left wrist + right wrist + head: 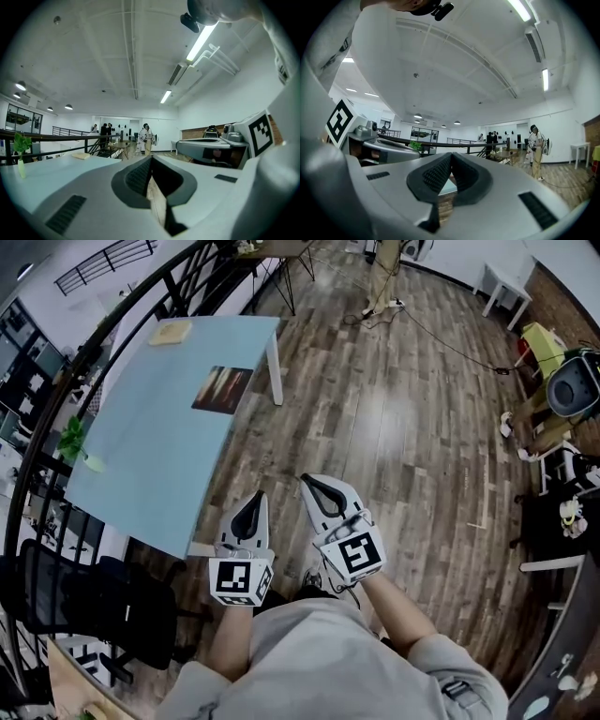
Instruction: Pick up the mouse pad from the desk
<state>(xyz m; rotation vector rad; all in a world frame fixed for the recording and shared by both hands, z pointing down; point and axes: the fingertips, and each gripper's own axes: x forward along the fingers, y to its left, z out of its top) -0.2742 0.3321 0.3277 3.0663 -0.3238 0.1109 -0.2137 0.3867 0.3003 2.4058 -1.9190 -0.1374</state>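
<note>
Blue desk [159, 446], mouse pad [223, 390] print indistinct

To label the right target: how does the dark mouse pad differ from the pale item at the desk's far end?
The mouse pad is dark with a reddish-brown print; the pale item is plain tan. The mouse pad looks larger than the pale item. The mouse pad lies midway along the desk; the pale item sits at its far end. Both lie on this light blue desk.
</note>
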